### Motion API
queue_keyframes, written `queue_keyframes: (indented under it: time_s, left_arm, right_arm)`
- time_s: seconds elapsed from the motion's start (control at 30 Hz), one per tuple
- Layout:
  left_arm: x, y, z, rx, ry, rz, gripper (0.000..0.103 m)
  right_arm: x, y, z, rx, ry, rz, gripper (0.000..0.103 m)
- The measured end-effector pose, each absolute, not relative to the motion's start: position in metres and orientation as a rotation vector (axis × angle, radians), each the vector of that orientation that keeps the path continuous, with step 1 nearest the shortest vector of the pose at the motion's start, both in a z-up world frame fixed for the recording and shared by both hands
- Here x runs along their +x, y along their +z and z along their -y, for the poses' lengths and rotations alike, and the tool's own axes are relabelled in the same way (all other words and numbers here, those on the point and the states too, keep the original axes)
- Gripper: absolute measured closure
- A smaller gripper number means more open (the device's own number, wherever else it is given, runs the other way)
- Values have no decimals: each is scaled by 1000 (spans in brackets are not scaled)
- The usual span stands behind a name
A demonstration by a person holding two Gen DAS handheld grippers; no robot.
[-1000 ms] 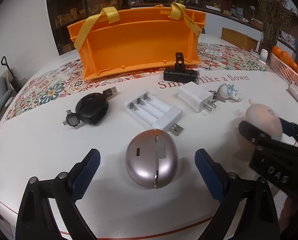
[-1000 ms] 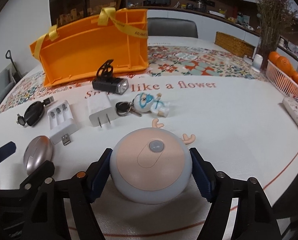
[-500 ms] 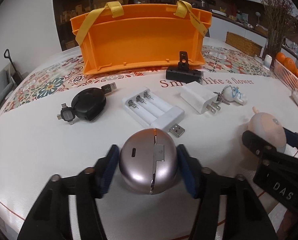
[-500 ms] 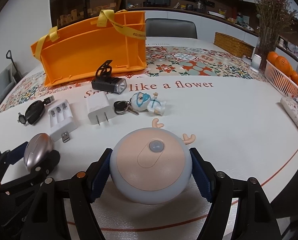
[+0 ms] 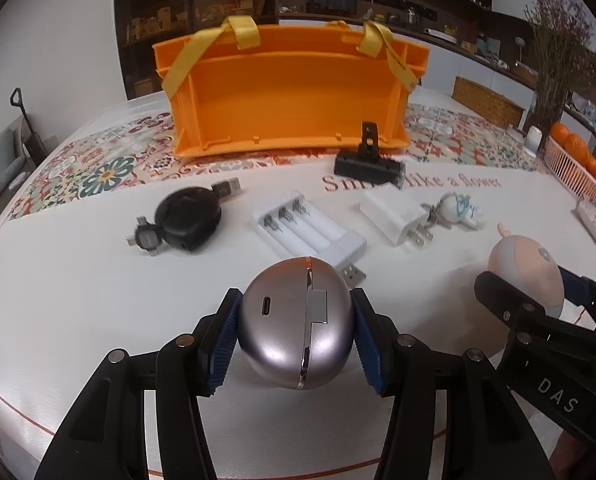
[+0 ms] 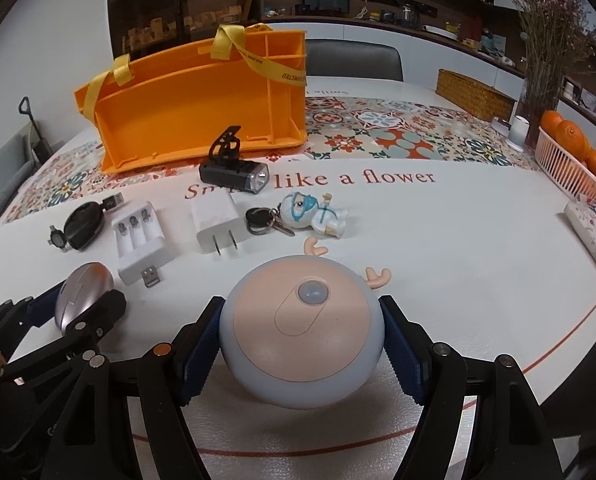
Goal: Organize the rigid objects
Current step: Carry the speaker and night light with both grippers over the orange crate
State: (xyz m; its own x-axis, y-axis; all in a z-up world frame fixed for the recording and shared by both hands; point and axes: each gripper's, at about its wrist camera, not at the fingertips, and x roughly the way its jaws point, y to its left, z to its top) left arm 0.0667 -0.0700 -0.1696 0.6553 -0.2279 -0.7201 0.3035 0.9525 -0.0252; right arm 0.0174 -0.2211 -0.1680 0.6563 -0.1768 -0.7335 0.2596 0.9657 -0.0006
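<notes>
My left claw clamps the glossy silver egg-shaped case, my right claw the peach-faced antlered dome, both nearer than the orange bin.

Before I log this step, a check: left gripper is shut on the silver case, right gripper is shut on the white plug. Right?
Not quite. The right gripper is shut on the antlered round light, not the white plug, which lies untouched farther back on the table; the right wrist view shows it. The left gripper is indeed shut on the silver case.
</notes>
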Motion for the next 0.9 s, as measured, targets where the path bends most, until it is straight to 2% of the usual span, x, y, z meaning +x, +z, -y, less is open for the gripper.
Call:
queue_keyframes:
  time_s: [0.9]
  left_arm:
    - [115, -57, 14, 21, -261, -735, 50]
  right_arm:
    - [60, -52, 191, 130, -214, -749, 28]
